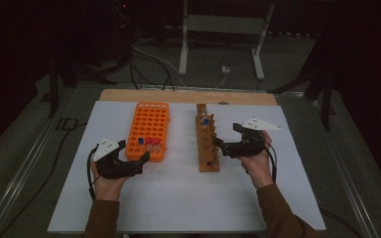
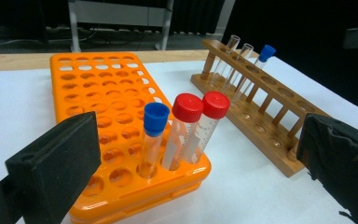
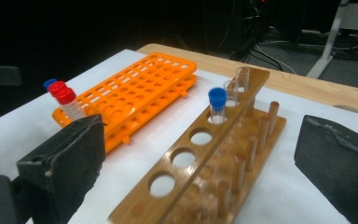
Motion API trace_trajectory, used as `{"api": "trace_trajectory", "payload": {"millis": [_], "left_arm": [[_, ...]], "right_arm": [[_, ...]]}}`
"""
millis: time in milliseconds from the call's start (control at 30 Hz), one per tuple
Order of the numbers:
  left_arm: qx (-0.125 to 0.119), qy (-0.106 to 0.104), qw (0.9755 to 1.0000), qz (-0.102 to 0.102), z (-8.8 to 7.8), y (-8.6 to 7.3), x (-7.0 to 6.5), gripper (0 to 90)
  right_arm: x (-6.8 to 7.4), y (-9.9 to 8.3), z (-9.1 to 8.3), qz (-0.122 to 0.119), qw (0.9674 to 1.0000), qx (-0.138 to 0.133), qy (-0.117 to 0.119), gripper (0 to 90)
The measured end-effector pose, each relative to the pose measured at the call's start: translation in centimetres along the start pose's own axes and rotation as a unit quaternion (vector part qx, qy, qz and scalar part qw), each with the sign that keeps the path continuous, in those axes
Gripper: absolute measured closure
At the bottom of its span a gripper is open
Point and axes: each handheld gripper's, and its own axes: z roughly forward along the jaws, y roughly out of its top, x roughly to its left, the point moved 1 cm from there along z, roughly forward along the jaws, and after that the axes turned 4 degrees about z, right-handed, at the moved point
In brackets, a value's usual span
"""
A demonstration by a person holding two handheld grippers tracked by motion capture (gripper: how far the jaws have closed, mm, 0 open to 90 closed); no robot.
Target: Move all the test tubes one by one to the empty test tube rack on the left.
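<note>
Left gripper [image 1: 133, 150] jaws apart, empty, just before orange rack [image 1: 149, 130]; blue-capped tube [image 2: 153, 138] stood in near row beside two red-capped tubes [image 2: 193, 127], likely just released. Right gripper [image 1: 226, 137] also apart, empty, at wooden rack [image 1: 207, 144], probably for remaining capped tube [image 3: 217, 106]

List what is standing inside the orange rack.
The orange rack holds three capped tubes in its near corner: one blue-capped tube and two red-capped tubes. Its other holes look empty. The tubes' bottoms are hidden inside the rack.
</note>
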Motion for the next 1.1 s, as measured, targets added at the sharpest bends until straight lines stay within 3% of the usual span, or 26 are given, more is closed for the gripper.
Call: {"api": "trace_trajectory", "payload": {"millis": [133,300,533,600,800,1100], "left_arm": [[-0.002,0.002,1.0000,-0.005,-0.1,-0.1,0.3,0.5],[0.000,0.003,1.0000,-0.006,0.0,-0.2,0.4,0.5],[0.003,0.002,0.9999,-0.014,0.1,-0.4,0.5,0.5],[0.001,0.001,0.9999,-0.015,0.1,-0.4,0.6,0.5],[0.002,0.000,0.9998,-0.020,0.1,-0.5,0.8,0.5],[0.005,-0.001,0.9998,-0.019,0.3,-0.6,0.6,0.5]], "right_arm": [[-0.3,0.5,1.8,-0.003,0.9999,0.012,-0.008,7.2],[-0.8,1.0,4.0,-0.003,0.9992,0.027,-0.030,18.5],[-0.8,1.2,6.6,-0.023,0.9977,0.025,-0.058,50.7],[-0.8,1.2,7.3,-0.029,0.9970,0.028,-0.066,55.9],[-1.1,0.6,9.0,-0.019,0.9960,0.051,-0.071,74.9],[-0.8,0.5,9.7,-0.030,0.9953,0.054,-0.075,75.9]]}}
